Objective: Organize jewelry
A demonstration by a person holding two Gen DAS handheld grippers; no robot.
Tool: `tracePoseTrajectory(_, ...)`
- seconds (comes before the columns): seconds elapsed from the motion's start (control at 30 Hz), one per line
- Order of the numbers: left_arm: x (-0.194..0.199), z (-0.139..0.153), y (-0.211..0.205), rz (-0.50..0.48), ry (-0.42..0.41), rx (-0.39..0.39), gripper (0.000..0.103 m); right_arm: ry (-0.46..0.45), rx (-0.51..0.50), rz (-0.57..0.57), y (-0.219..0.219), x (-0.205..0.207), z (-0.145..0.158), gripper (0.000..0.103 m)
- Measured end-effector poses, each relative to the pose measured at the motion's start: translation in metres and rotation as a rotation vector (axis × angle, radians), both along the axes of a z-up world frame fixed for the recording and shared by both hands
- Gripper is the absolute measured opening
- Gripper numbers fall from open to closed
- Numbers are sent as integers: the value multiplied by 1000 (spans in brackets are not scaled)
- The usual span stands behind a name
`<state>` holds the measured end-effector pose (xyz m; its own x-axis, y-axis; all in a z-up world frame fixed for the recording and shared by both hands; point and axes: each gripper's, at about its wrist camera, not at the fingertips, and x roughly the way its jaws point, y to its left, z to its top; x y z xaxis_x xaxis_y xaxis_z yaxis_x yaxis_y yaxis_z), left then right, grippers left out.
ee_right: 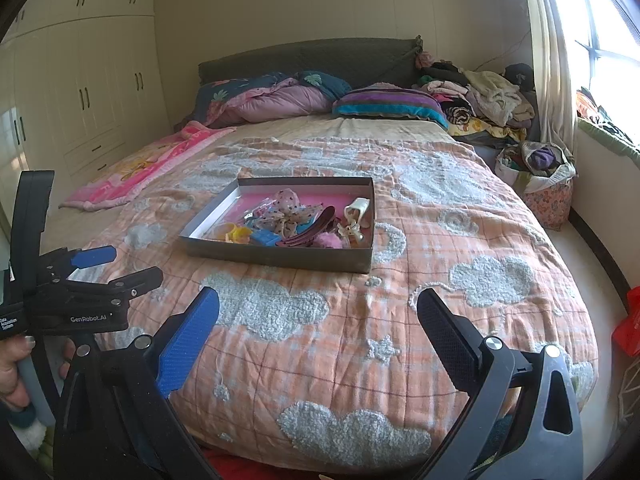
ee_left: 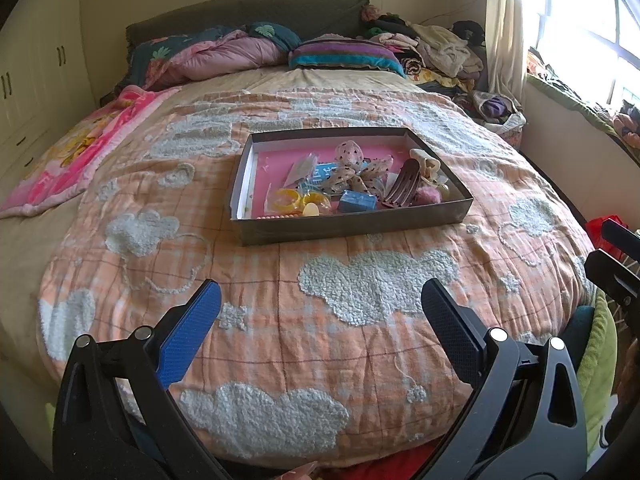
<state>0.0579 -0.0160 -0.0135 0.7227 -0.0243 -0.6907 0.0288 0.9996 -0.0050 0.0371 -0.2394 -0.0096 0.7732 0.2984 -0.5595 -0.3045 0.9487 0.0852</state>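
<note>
A shallow grey box with a pink floor sits on the bed, also in the right wrist view. It holds a dotted fabric bow, a dark claw hair clip, yellow rings, a blue block, a pink pompom and a cream clip. My left gripper is open and empty, near the bed's front edge, well short of the box. My right gripper is open and empty, also short of the box. The left gripper shows at the left of the right wrist view.
An orange checked quilt with white cloud patches covers the bed. A pink blanket lies at the left. Pillows and piled clothes are at the head. A wardrobe is left, a fabric bag and window right.
</note>
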Motion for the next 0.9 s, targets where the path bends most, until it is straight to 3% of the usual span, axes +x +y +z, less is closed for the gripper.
tracePoseTrajectory(0.9,-2,2,1,3,-5,3,94,1,-3,0,0,-1,1,99)
